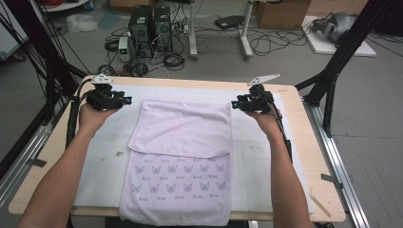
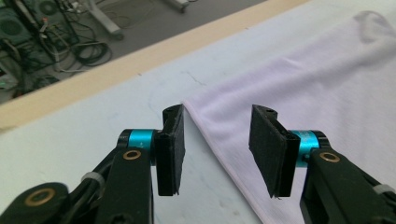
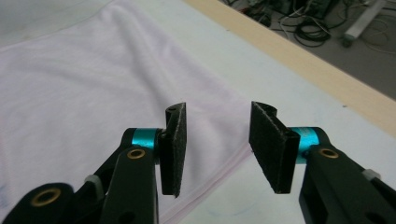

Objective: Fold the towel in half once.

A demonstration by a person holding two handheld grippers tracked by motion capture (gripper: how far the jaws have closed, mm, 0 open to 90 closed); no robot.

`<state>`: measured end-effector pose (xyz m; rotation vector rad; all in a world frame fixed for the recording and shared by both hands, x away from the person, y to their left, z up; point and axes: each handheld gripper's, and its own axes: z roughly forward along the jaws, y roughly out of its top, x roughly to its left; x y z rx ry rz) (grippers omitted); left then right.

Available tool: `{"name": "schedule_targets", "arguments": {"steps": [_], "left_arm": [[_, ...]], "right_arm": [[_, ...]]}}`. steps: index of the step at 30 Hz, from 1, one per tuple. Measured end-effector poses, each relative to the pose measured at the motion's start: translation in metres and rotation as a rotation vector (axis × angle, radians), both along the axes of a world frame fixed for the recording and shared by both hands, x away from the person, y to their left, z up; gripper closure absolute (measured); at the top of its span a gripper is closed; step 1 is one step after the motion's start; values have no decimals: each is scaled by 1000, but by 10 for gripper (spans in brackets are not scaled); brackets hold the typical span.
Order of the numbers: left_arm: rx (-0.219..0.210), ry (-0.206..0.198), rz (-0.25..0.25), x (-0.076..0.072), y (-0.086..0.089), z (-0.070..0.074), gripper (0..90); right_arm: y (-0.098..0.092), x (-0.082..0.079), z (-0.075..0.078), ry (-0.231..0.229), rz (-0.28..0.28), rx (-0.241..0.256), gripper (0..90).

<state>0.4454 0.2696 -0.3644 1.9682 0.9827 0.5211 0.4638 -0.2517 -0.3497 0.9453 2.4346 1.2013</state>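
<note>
Towel [image 1: 183, 156] lies between left gripper [image 1: 124, 100], right gripper [image 1: 236, 104].

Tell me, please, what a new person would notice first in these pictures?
First, the pale pink towel in the middle of the table, its far half folded toward the person over the butterfly print. Next, the left tongs and right tongs, both open, one at each far corner of the towel.

**Cables and computers crowd floor behind work table**

Two black computer towers [image 1: 151, 27] stand on the grey floor beyond a wooden table [image 1: 304, 142] covered by a white mat [image 1: 102, 156]. Tangled cables [image 1: 266, 40] spread beside the white legs of a desk [image 1: 244, 33]. A cardboard box [image 1: 283, 13] sits farther back, right.
</note>
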Motion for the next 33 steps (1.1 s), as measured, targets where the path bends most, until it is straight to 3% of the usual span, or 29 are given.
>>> {"name": "schedule_targets", "arguments": {"steps": [2,5,8,14,16,21,26,30,33], "left_arm": [[-5,-1,-26,-8,-2,-5,542],[-8,-10,-57,-20,-5,-14,520],[-9,1,-90,-31,-7,-23,518],[-41,-5,-150,-56,-7,-38,513],[-59,14,-182,-62,-6,-41,540],[-59,29,-232,-78,-7,-49,568],[-24,40,-272,-87,-10,-58,555],[-10,51,-302,-90,-14,-65,548],[23,89,-323,-90,-17,-71,568]], "right_arm": [[4,-7,-1,48,30,-2,514],[11,-28,-3,-7,66,-13,536],[13,-43,-9,-10,94,5,534],[12,-67,-28,19,128,14,538],[12,-74,-35,30,140,14,554],[13,-88,-47,39,165,13,570],[13,-95,-58,60,174,18,558],[17,-97,-63,91,198,-7,542],[22,-99,-63,86,203,-26,539]]}}
